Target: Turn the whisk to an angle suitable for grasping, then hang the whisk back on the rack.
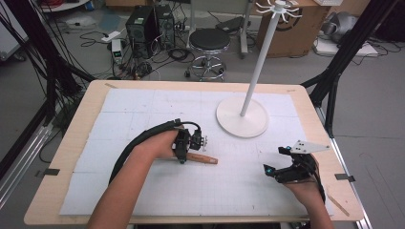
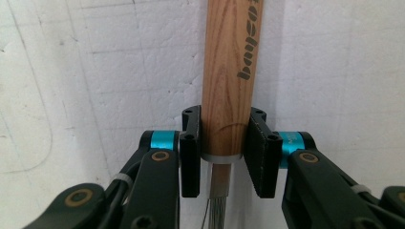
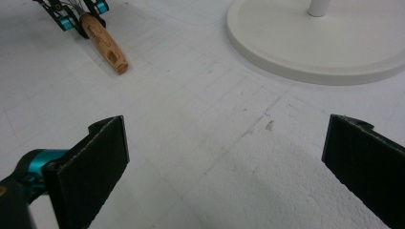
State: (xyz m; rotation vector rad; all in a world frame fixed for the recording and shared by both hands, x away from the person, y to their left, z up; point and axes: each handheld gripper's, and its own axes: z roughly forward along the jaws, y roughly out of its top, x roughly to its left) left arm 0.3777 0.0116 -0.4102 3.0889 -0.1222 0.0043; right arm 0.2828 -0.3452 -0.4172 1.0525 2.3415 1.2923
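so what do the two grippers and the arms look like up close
Both grippers are black linkage frames with teal collars at the jaw joints and flat black pads. The left gripper trails a thick black cable along the forearm. The right gripper carries a grey three-cornered plate on top. Both forearms are bare, with no sleeves.

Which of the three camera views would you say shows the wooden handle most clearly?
The left gripper view: the wooden handle fills the centre, its grain and printed lettering sharp, clamped between the left gripper pads. The high view shows the handle small, lying on the white mat. The right gripper view shows its rounded end far off.
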